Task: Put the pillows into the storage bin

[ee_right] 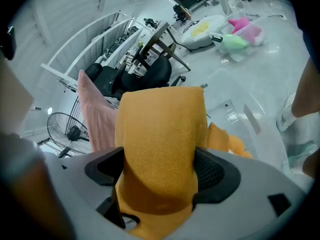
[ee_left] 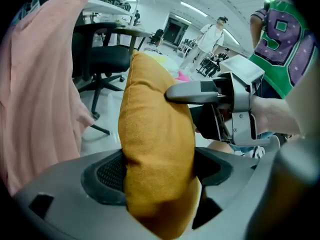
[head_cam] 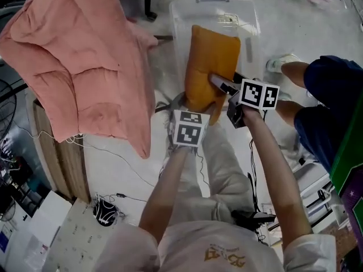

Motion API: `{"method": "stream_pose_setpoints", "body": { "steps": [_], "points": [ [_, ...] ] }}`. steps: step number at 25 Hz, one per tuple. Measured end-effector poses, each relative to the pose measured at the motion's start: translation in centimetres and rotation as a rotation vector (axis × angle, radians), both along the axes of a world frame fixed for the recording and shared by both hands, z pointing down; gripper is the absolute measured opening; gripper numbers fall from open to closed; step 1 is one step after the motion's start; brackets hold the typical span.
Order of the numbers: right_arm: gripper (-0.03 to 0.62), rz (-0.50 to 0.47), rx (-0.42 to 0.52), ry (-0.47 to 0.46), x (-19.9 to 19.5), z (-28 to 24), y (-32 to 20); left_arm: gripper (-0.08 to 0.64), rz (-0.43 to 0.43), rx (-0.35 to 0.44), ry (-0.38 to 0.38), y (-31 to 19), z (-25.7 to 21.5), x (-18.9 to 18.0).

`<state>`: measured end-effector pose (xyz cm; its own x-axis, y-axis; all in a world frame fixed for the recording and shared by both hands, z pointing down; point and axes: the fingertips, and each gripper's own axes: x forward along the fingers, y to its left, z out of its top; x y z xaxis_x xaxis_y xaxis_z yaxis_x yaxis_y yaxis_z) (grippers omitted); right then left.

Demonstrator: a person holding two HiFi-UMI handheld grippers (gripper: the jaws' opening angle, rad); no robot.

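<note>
Left tongs and right tongs pinch one pillow over one bin

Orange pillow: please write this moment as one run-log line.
item: orange pillow | left gripper: shut on pillow | right gripper: shut on pillow | place: over storage bin

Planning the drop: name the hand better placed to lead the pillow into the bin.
Right, narrowly. Both tongs clamp the orange pillow, but the right tongs grip it farther along, nearer the clear bin; the left tongs hold its near end.
</note>
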<state>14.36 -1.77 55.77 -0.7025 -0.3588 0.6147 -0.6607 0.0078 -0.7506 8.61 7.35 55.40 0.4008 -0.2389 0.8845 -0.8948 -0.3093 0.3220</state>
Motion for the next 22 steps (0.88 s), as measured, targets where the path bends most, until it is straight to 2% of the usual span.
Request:
{"method": "stream_pose_setpoints", "body": {
  "steps": [14,22],
  "points": [
    [0.454,0.044,-0.048,0.085,4.4,14.9,-2.1,0.425,-0.075,-0.166,0.083,-1.8,14.1,4.7],
    [0.457,0.071,-0.074,0.154,7.4,20.7,-2.6,0.426,-0.114,-0.251,0.113,-2.3,19.5,7.6]
  ]
}}
